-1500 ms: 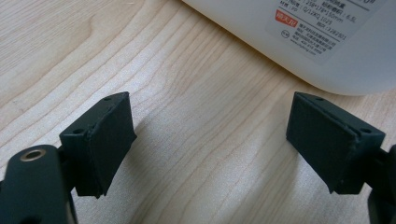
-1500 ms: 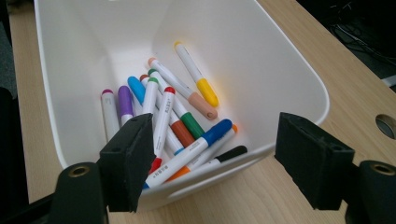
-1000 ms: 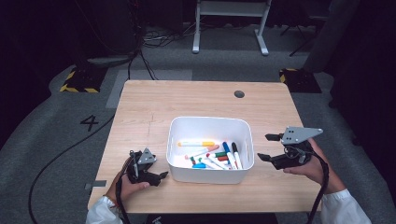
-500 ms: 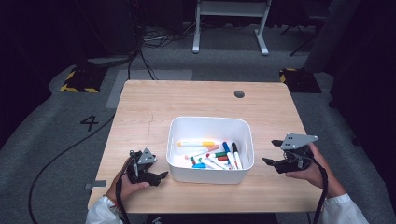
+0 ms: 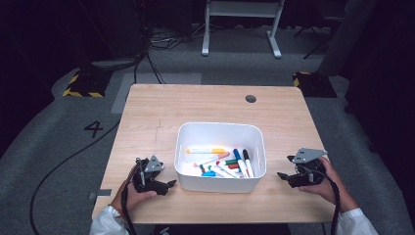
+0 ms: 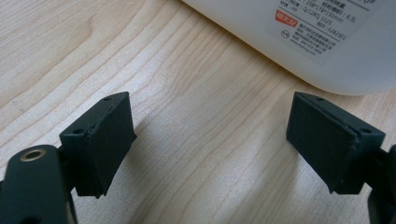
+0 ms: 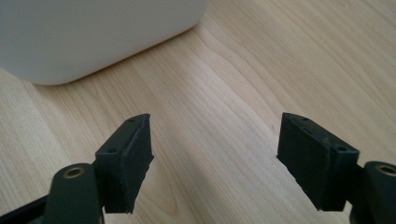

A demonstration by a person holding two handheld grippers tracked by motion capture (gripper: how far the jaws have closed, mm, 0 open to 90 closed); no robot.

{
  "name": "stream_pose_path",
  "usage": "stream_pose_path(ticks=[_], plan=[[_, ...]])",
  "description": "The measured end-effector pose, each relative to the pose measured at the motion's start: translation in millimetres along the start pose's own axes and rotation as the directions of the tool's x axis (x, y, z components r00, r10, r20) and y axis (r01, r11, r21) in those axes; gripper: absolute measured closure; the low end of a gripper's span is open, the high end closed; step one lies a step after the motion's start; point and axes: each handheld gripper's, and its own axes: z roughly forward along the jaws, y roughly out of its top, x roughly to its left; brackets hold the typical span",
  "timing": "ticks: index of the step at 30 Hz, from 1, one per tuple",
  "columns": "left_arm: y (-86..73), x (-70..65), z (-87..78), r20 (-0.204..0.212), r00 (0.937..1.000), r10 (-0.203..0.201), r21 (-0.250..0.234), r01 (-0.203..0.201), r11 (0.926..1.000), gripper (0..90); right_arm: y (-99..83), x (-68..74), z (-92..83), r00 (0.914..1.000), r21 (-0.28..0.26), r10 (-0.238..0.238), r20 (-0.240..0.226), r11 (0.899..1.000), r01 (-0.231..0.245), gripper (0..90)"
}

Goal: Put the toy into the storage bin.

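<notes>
A white plastic bin (image 5: 220,126) sits in the middle of the wooden table (image 5: 195,105) and holds several coloured markers (image 5: 220,164). My left gripper (image 5: 165,177) rests low on the table just left of the bin, its jaws pointing at the bin's wall. Its own view shows the left gripper (image 6: 210,144) open over bare wood, with the labelled bin wall (image 6: 299,42) close ahead. My right gripper (image 5: 286,167) is low beside the bin's right side. In its own view the right gripper (image 7: 215,158) is open and empty, with the bin corner (image 7: 93,32) ahead to the left.
A small dark round hole (image 5: 250,99) marks the far part of the table. The front table edge lies just behind both hands. Cables (image 5: 58,166) trail over the grey floor at the left, and a white frame's legs (image 5: 240,29) stand beyond the table.
The right gripper has come down toward the tabletop and a little nearer the front edge. The left gripper has stayed where it was.
</notes>
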Motion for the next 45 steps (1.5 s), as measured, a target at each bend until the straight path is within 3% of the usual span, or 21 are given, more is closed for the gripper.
stream_pose_path(ticks=[11,24,34,37,45], plan=[[0.0,0.0,0.0,0.0,1.0,0.0,0.0,0.0,1.0,15.3,-26.3,-0.7,9.8,0.9991,0.022,0.042,0.001,0.999,-0.042,26.6],[0.0,0.0,0.0,0.0,1.0,0.0,0.0,0.0,1.0,15.3,-58.0,-2.8,9.3,0.9946,0.009,0.104,-0.001,0.995,-0.104,24.1],[0.0,0.0,0.0,0.0,1.0,0.0,0.0,0.0,1.0,15.2,-82.9,-10.0,2.5,0.9782,-0.062,0.207,-0.019,0.976,-0.208,21.7],[0.0,0.1,0.0,0.0,1.0,0.0,0.001,0.0,1.0,15.2,-90.7,-12.8,-0.4,0.9738,-0.086,0.227,0.004,0.97,-0.226,21.2],[0.2,0.0,0.4,0.003,1.0,-0.007,-0.001,0.007,1.0,15.1,-106.6,-20.4,-7.0,0.9488,-0.132,0.306,0.077,0.946,-0.295,21.4]])
